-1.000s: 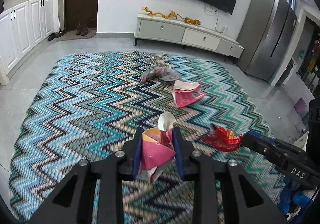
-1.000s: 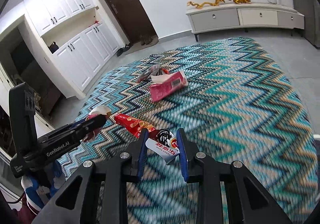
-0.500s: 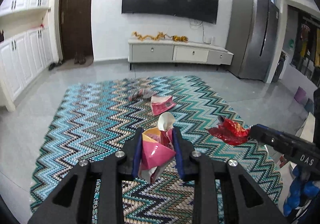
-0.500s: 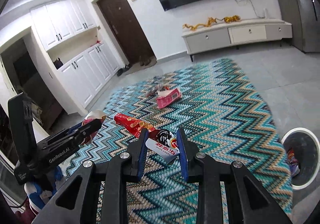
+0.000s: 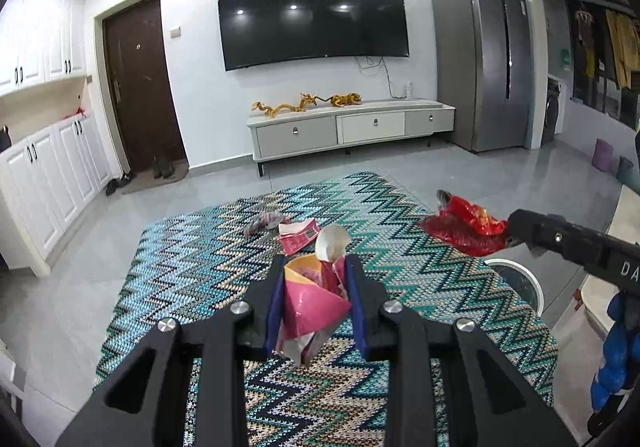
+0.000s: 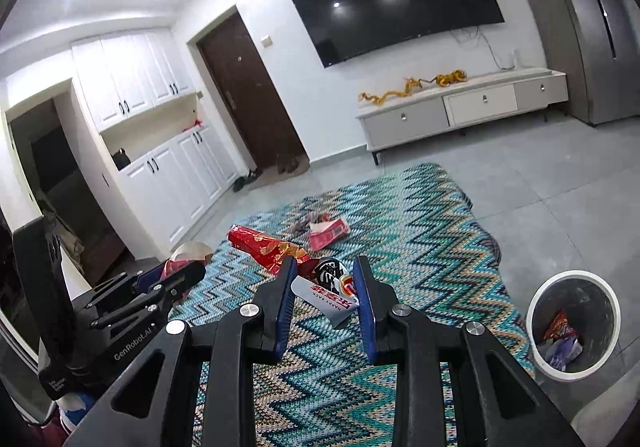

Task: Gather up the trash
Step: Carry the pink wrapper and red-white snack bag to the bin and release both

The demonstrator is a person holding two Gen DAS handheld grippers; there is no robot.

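Trash fills both tools: the left gripper (image 5: pixel 315 301) is clamped on a crumpled pink wrapper (image 5: pixel 314 305) with a white flap sticking up past its blue-padded fingers (image 5: pixel 274 307), and the right gripper (image 6: pixel 325 293) is closed on a red snack bag (image 6: pixel 268 249) whose white "HAPPY PACK" end (image 6: pixel 334 297) sits between its pads. Both bundles are held up off the zigzag rug (image 5: pixel 400 227), which lies on grey tile in front of a low TV cabinet (image 5: pixel 348 127) and a wall-mounted television (image 5: pixel 312 13). In the left wrist view the right gripper (image 5: pixel 516 231) reaches in from the right side with the red bag (image 5: pixel 464 227) hanging from its tip. In the right wrist view the left gripper (image 6: pixel 176 275) sits low on the left. A white trash bin (image 6: pixel 534 315) stands on the tile just beside the rug's near right edge, with a few wrappers (image 6: pixel 560 335) already inside. Farther out on the rug, well apart from both grippers, lie a flat pink packet (image 5: pixel 300 235) and, just beside it, a greyish crumpled wrapper (image 5: pixel 260 223).
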